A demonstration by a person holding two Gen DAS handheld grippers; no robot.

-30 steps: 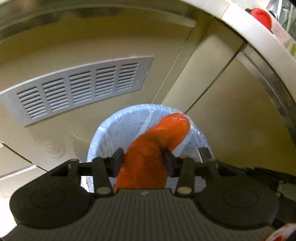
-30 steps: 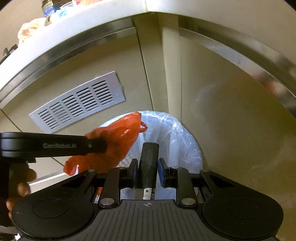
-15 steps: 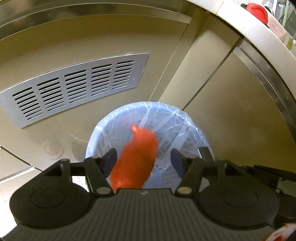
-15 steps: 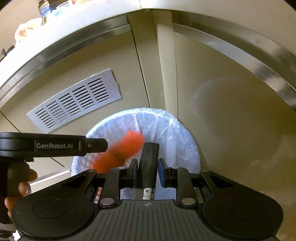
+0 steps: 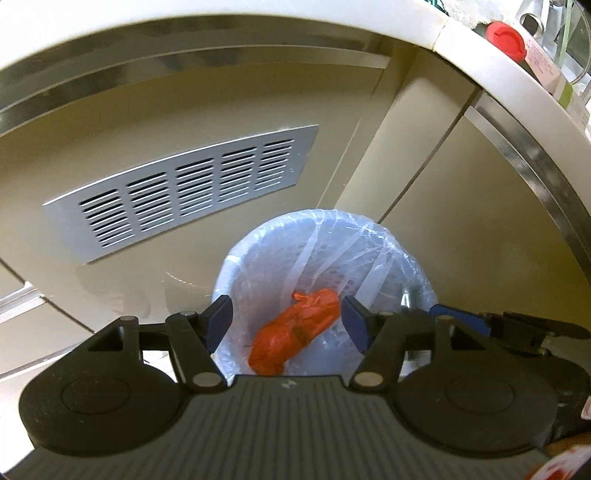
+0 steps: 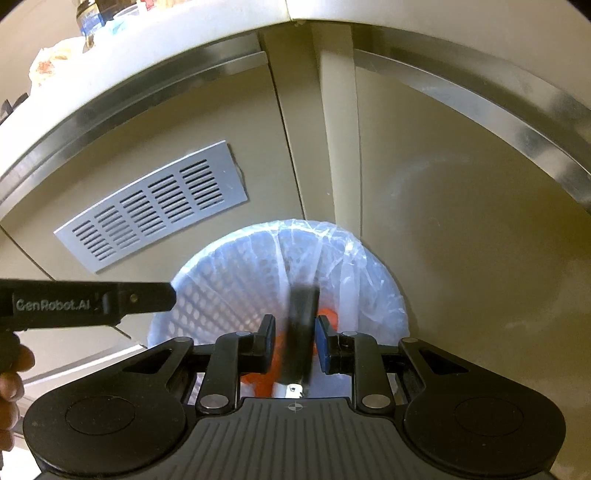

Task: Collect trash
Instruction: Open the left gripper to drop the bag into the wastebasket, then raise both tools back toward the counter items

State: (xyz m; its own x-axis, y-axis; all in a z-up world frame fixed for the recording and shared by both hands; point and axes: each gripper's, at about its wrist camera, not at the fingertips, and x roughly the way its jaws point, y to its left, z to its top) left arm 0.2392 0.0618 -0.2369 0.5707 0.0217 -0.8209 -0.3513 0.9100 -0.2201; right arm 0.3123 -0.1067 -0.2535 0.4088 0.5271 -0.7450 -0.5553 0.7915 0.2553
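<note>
A round bin point(image 5: 258, 243) lined with a clear plastic bag stands on the floor against beige cabinet doors; it also shows in the right wrist view point(image 6: 229, 258). A crumpled orange plastic bag point(image 5: 295, 332) lies inside the bin. My left gripper point(image 5: 287, 321) is open and empty above the bin. My right gripper point(image 6: 295, 334) is above the bin with its jaws parted; a blurred dark cylindrical object point(image 6: 301, 332) sits between them, free of the pads. The orange bag point(image 6: 327, 317) shows partly behind it.
A grey vent grille point(image 5: 184, 192) is set in the cabinet door left of the bin. A countertop edge point(image 5: 480, 48) arcs above, with a red-capped bottle point(image 5: 506, 35). The left gripper's body point(image 6: 88, 304) and a hand point(image 6: 11, 384) show in the right wrist view.
My left gripper opened and the orange bag fell into the bin. My right gripper's jaws parted from the dark object, which now blurs between them.
</note>
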